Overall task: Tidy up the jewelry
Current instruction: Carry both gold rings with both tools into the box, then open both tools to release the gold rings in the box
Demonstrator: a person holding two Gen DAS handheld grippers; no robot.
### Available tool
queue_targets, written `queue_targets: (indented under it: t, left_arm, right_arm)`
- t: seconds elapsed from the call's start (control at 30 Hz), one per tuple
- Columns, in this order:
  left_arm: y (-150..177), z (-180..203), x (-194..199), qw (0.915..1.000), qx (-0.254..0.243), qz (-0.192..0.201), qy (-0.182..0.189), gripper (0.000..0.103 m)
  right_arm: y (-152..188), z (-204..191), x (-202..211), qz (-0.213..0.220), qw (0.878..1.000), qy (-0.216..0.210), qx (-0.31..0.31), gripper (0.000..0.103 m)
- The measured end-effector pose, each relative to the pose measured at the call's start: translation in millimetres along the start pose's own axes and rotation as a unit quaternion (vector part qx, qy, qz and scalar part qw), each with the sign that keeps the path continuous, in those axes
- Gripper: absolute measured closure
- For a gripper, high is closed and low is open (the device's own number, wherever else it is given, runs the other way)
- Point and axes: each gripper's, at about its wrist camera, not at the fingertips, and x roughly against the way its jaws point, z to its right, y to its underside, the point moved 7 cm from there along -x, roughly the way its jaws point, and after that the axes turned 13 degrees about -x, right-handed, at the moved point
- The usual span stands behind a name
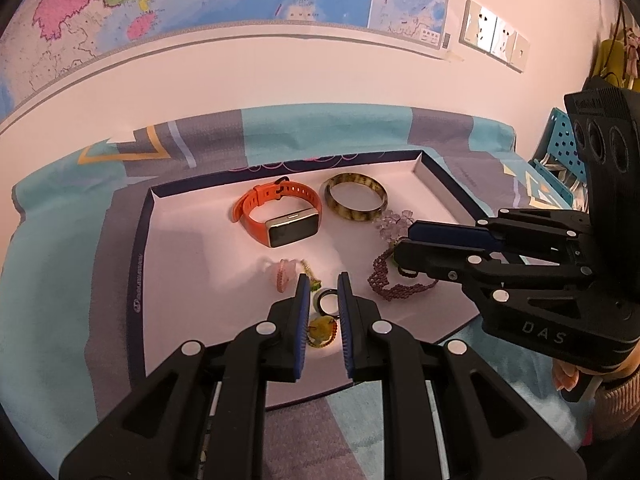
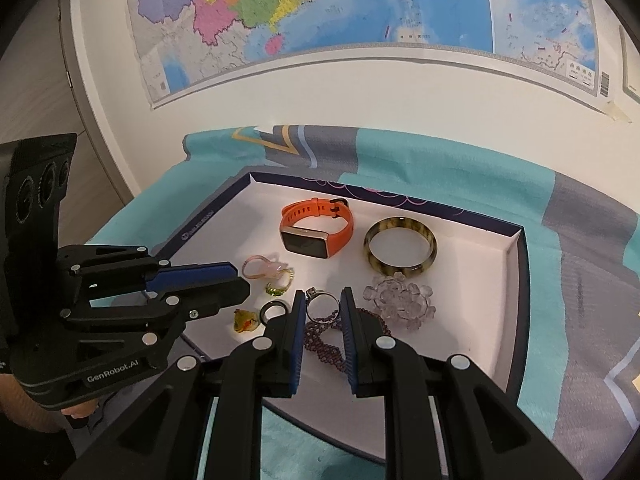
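A white tray with a dark blue rim (image 1: 137, 268) (image 2: 516, 280) holds the jewelry. At its back lie an orange smartwatch (image 1: 280, 218) (image 2: 316, 234) and a mottled bangle (image 1: 355, 214) (image 2: 400, 270). My left gripper (image 1: 323, 280) (image 2: 242, 280) hovers over the tray's near left, jaws a narrow gap apart and holding nothing. Through the gap show a dark ring (image 1: 319, 301) (image 2: 266, 312) and a yellow pendant (image 1: 322, 330) (image 2: 244, 320). My right gripper (image 2: 322, 294) (image 1: 402, 250) is equally narrow and empty above a silver ring (image 2: 308, 308) and a purple beaded bracelet (image 1: 384, 282) (image 2: 320, 340).
A clear crystal bracelet (image 1: 394, 222) (image 2: 400, 300), a pink ring (image 1: 286, 274) (image 2: 260, 266) and a green-stone ring (image 2: 278, 289) also lie in the tray. A teal and grey cloth (image 1: 60, 280) (image 2: 580, 280) covers the table. A teal perforated rack (image 1: 560, 148) stands at right.
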Motion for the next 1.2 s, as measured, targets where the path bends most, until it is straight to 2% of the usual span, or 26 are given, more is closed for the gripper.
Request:
queue_targets:
  t: [0.57, 0.67, 0.8, 0.9, 0.97, 1.03, 1.17, 1.2]
  left_arm:
    - [5, -1, -14, 0.9999, 0.005, -0.015, 0.004, 0.088]
    - [5, -1, -12, 0.9999, 0.005, -0.012, 0.000, 0.075]
    - [6, -2, -10, 0.9999, 0.008, -0.011, -0.003, 0.068]
    - [7, -3, -4, 0.9999, 0.011, -0.006, -0.006, 0.058]
    - [7, -4, 2, 0.9999, 0.014, 0.001, -0.006, 0.049]
    - [8, -5, 8, 0.9998, 0.018, 0.008, -0.008, 0.035]
    - [12, -7, 24, 0.9993, 0.014, 0.023, -0.027, 0.016]
    - [14, -7, 30, 0.9989, 0.012, 0.029, -0.034, 0.014]
  right_arm:
    - [3, 7, -23, -0.029, 0.999, 0.022, -0.005, 0.087]
    - [3, 8, -22, -0.029, 0.999, 0.023, -0.008, 0.087]
    - [3, 9, -21, -0.028, 0.999, 0.023, -0.012, 0.082]
    - [3, 7, -18, -0.024, 0.999, 0.021, -0.012, 0.080]
    - [3, 7, -13, -0.016, 1.000, 0.019, -0.014, 0.071]
    - [3, 7, -7, -0.007, 1.000, 0.015, -0.018, 0.055]
    - [6, 6, 9, 0.011, 1.000, 0.010, -0.022, 0.044]
    - [7, 6, 12, 0.015, 1.000, 0.011, -0.023, 0.038]
